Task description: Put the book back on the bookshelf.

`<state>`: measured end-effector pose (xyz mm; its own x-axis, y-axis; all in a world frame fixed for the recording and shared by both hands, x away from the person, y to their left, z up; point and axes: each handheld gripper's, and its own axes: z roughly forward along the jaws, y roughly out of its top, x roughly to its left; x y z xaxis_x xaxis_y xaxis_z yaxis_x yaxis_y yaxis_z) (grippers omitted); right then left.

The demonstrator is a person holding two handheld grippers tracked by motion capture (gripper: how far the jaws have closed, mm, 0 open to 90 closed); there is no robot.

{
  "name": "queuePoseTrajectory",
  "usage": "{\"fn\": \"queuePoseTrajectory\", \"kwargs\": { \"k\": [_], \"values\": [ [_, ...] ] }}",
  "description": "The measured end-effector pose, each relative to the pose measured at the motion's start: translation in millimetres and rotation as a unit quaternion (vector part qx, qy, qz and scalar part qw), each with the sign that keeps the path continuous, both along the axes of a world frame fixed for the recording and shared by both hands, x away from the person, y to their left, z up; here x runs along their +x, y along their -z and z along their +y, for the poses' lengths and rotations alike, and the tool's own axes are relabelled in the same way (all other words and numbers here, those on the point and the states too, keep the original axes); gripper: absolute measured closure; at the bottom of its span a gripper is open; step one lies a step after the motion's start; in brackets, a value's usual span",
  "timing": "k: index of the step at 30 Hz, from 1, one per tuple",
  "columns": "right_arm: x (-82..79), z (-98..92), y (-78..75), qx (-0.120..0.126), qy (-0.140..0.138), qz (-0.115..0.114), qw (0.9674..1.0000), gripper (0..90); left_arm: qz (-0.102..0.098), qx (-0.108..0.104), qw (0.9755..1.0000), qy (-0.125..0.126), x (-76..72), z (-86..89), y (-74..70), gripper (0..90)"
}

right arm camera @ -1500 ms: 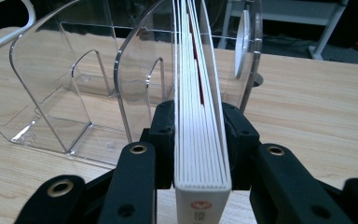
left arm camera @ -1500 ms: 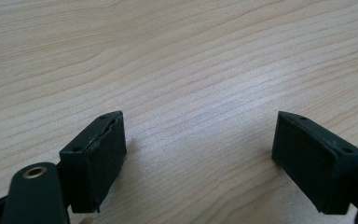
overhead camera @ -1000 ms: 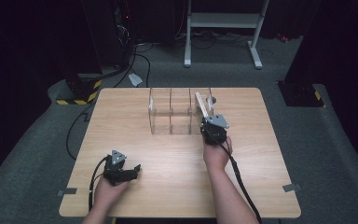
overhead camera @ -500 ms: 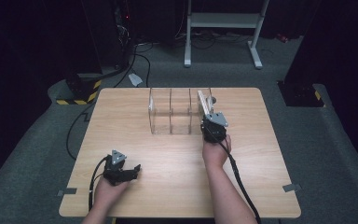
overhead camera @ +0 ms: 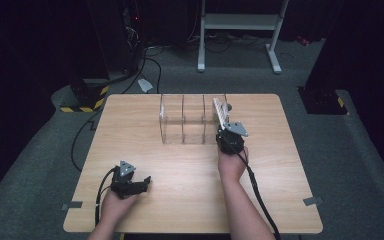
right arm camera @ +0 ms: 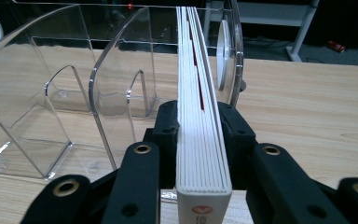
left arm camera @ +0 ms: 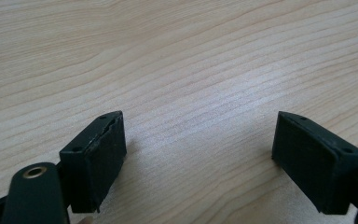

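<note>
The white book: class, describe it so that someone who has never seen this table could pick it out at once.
On the wooden table stands a clear acrylic rack with upright dividers. The white book stands on edge in the rack's rightmost slot, between the right gripper's black jaws. It is the rack's one opaque item; the other slots are empty.

You're at a pale wooden table (overhead camera: 145, 115) on grey carpet (overhead camera: 350, 165). Behind it, the room is dark: a white metal stand (overhead camera: 240, 22), black cables (overhead camera: 152, 57), and a yellow-and-black striped base (overhead camera: 82, 97).
</note>
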<state>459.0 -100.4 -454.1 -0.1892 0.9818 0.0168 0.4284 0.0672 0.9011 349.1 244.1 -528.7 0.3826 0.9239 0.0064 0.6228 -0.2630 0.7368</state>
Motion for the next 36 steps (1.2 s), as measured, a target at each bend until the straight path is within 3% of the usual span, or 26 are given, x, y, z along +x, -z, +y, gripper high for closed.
{"fn": "queuePoseTrajectory", "kwargs": {
  "k": [7, 14, 22, 29, 36],
  "values": [
    [-8.0, -6.1, -6.0, 0.010, -0.020, -0.001, 0.9997, 58.5, 0.000, 0.000, 1.0000, 0.000, 0.0, 0.0, 0.0, 17.6],
    [-23.9, -13.3, -2.6, 0.014, -0.038, 0.000, 0.9992, 54.7, 0.000, 0.001, 1.0000, 0.000, -0.2, -0.1, 0.0, 17.7],
    [-35.5, -22.6, 5.1, 0.017, -0.052, 0.007, 0.9985, 59.9, 0.000, 0.001, 1.0000, 0.000, -0.3, -0.1, -0.1, 17.8],
    [-36.0, -24.9, 9.8, 0.019, -0.058, 0.011, 0.9981, 65.5, 0.000, 0.001, 1.0000, 0.000, -0.3, -0.1, -0.1, 17.8],
    [-35.7, -22.8, 10.3, 0.037, -0.052, 0.012, 0.9979, 70.1, 0.000, 0.001, 1.0000, 0.000, -0.3, -0.1, -0.1, 17.8]
  ]
}}
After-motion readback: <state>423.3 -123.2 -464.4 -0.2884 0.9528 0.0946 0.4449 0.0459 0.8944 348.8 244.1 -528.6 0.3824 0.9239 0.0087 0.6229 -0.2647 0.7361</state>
